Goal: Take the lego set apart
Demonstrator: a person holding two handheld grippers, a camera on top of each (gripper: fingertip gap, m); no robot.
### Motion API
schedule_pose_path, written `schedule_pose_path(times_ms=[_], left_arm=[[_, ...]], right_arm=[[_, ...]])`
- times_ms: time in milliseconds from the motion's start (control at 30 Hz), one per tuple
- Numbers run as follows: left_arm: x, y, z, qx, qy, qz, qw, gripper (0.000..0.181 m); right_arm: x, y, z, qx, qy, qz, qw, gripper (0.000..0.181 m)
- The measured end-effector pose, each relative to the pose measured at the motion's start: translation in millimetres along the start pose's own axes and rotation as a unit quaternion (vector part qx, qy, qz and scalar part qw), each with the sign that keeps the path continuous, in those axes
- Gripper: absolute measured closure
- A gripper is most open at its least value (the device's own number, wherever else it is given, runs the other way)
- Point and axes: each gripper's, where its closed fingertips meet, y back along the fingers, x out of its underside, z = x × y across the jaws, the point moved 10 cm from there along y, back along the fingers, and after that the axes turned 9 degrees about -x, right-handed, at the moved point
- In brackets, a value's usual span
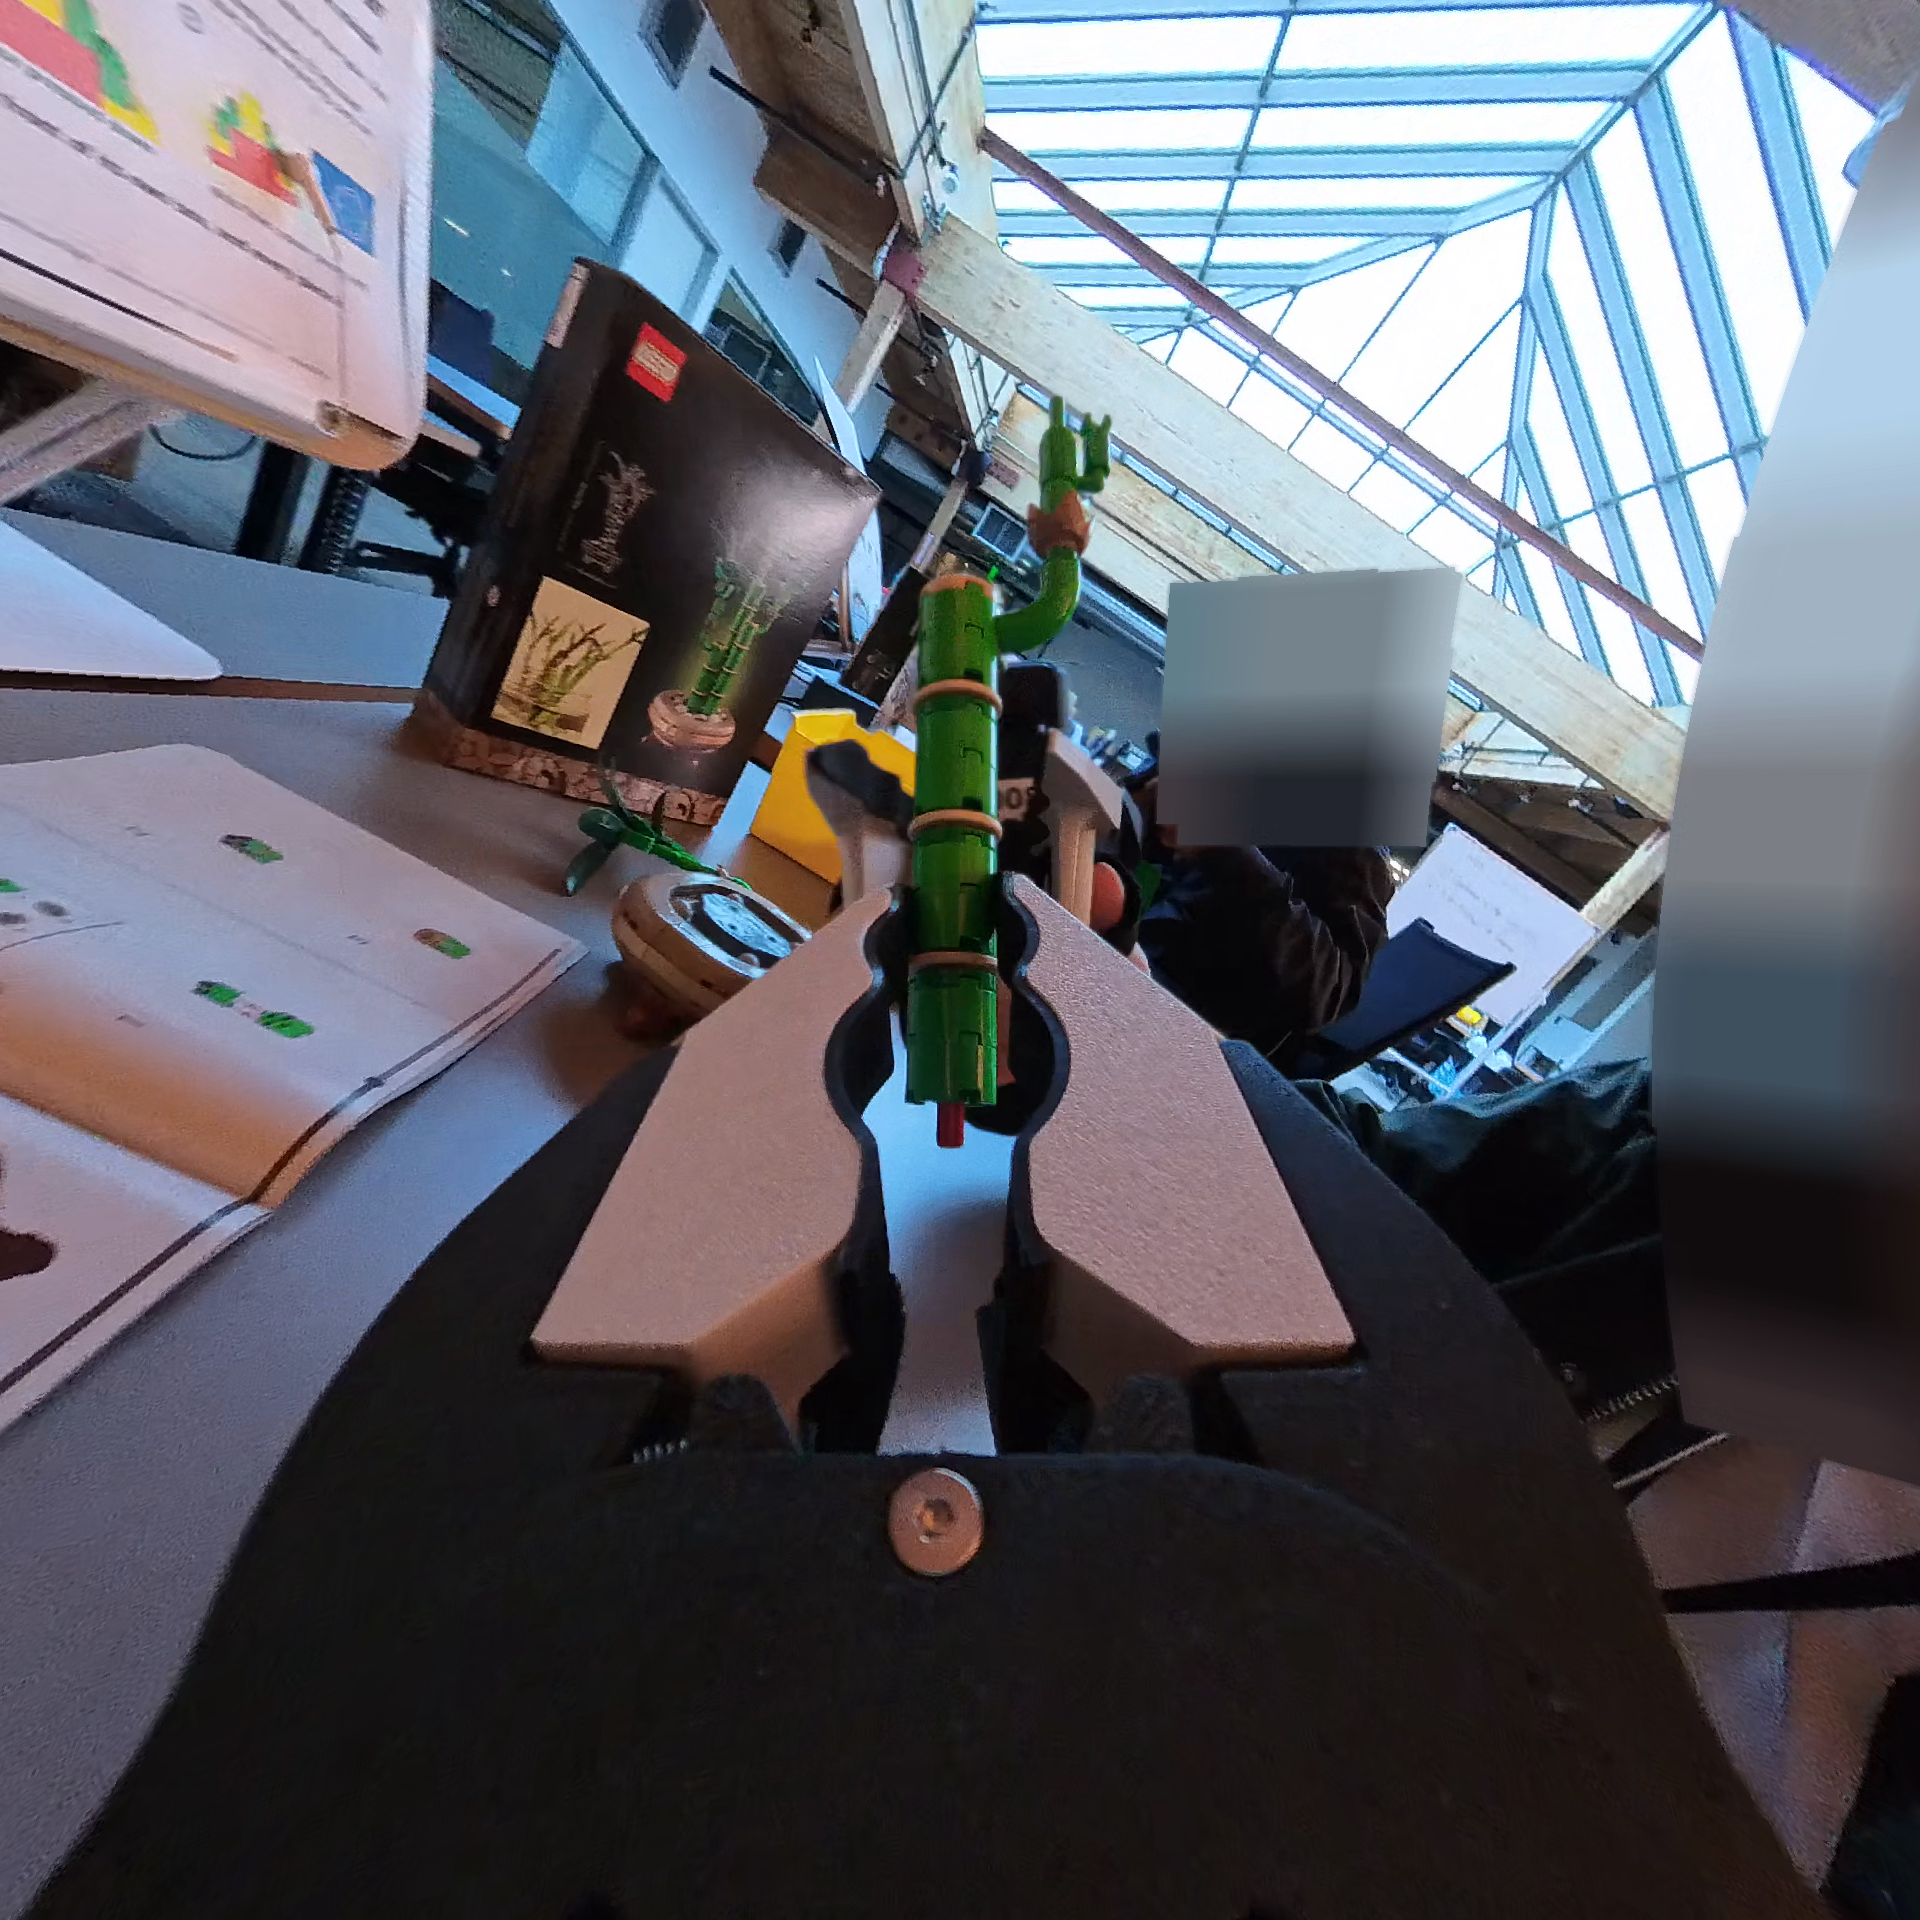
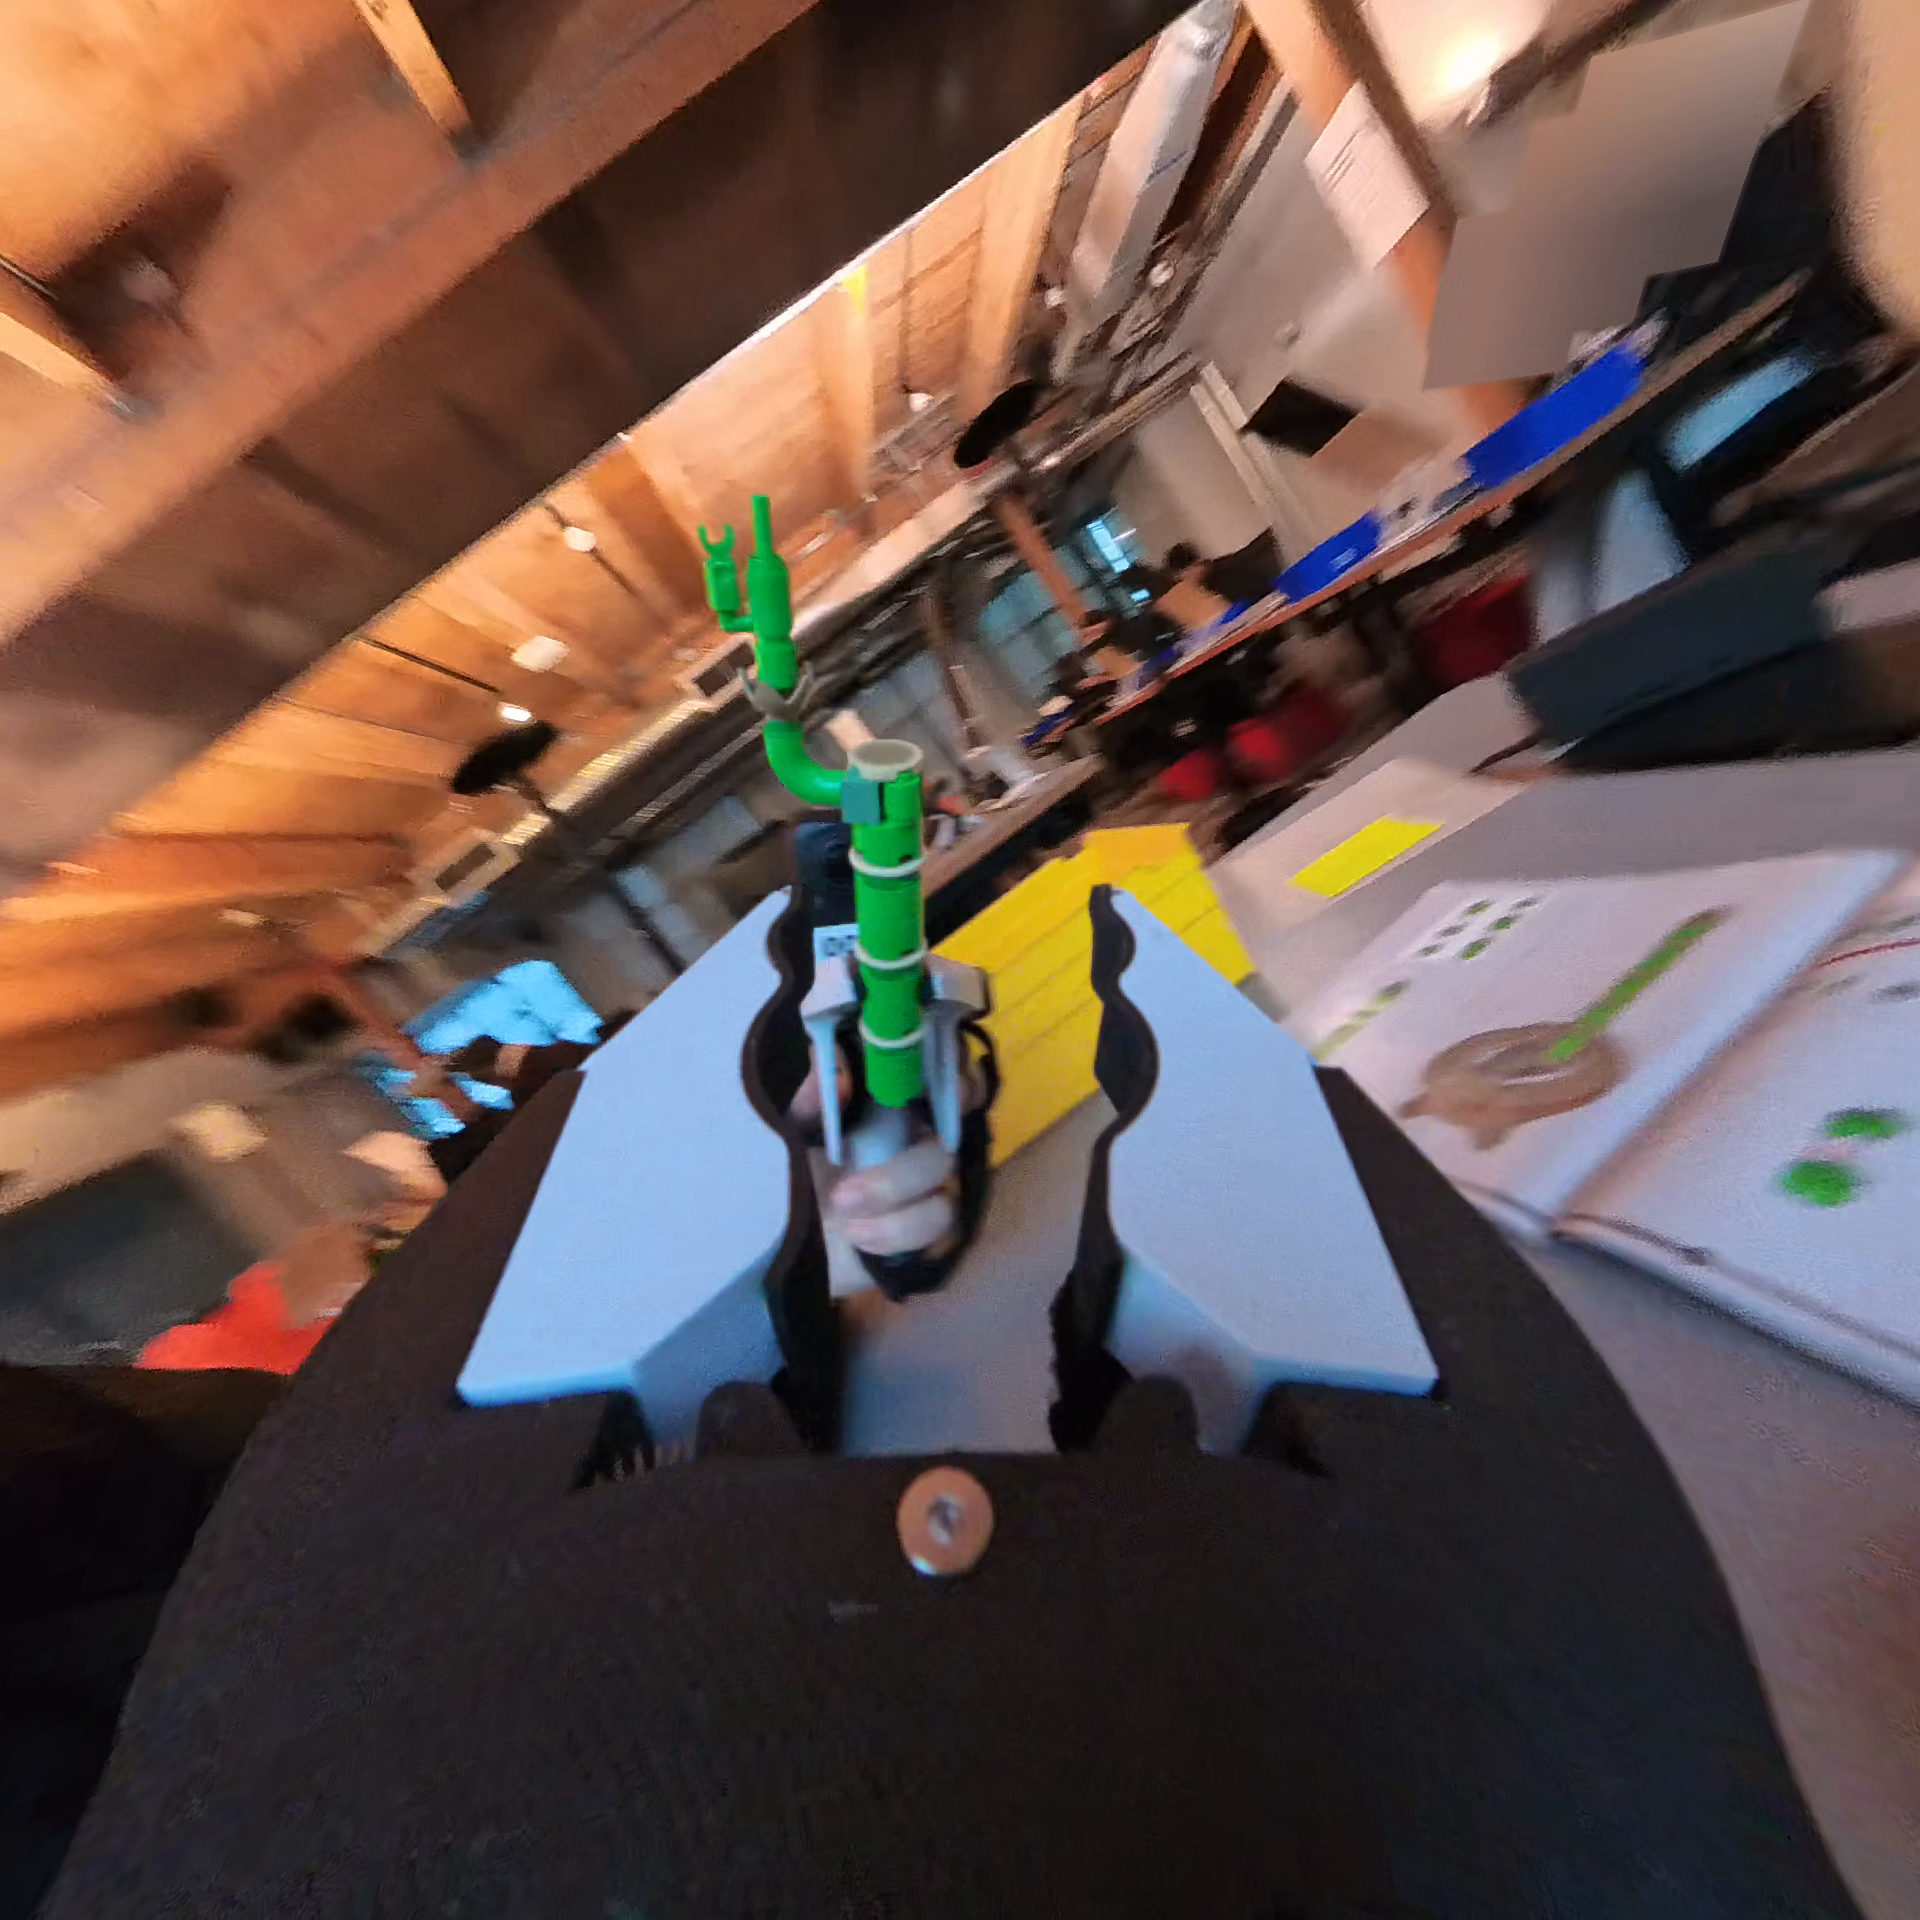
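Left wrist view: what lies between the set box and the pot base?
In the left wrist view, a loose green leaf sprig lies between set box and pot base.

Each hand-held gripper [image 1: 951,925] [image 2: 940,914] has grey wavy-edged fingers, black body, one silver screw

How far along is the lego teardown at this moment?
Done: the green bamboo stalk is out of its round base, and a leaf sprig lies loose on the table. In hand: left tongs clamp the stalk; right tongs are open. Left: the stalk's segments and curved branch.
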Motion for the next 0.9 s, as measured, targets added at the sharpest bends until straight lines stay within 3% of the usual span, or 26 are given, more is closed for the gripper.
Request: schedule_pose_path(times_ms=[67,133,200,233,333,400,500,567,633,733,833,900], left_arm=[[6.3,-9.9,-4.0,0.004,-0.008,0.009,1.0,0.167],[14.7,-20.4,-6.7,0.013,-0.01,0.037,0.999,0.167],[23.9,-29.6,-8.0,0.02,-0.01,0.067,0.998,0.167],[27.0,-32.5,-9.0,0.026,-0.006,0.076,0.997,0.166],[25.4,-32.0,-8.2,-0.001,-0.019,0.092,0.996,0.132],[17.2,-23.4,-9.5,-0.036,-0.071,0.072,0.994,0.128],[7.8,-10.7,-18.6,-0.081,-0.165,0.032,0.982,0.128],[7.7,-7.7,-26.8,-0.1,-0.213,0.017,0.972,0.133],[6.9,-5.3,-34.3,-0.105,-0.233,-0.009,0.967,0.145],[1.2,0.6,-36.0,-0.081,-0.19,-0.034,0.978,0.148],[1.0,2.3,-26.9,-0.067,-0.135,0.004,0.989,0.146],[7.6,-2.5,-22.0,-0.081,-0.133,0.059,0.986,0.146]], right_arm=[[6.0,-2.9,-3.1,-0.02,-0.032,-0.002,0.999,0.134],[10.4,-6.3,-2.5,-0.032,-0.015,0.013,0.999,0.141],[10.4,-8.1,4.0,-0.055,0.011,0.032,0.998,0.165],[9.2,-8.1,6.8,-0.042,0.035,0.042,0.998,0.164],[0.2,-2.8,14.9,0.046,0.187,0.087,0.977,0.164],[-3.0,-0.5,21.2,0.118,0.339,0.142,0.922,0.164],[6.0,-4.7,27.5,0.193,0.543,0.231,0.784,0.164],[18.8,-10.6,29.6,0.204,0.61,0.268,0.717,0.164],[31.2,-16.6,32.6,0.184,0.639,0.29,0.689,0.164],[46.4,-20.6,37.8,0.133,0.692,0.313,0.637,0.164],[56.8,-22.9,34.8,0.137,0.732,0.342,0.573,0.164],[62.0,-24.7,31.8,0.138,0.743,0.359,0.548,0.164]])
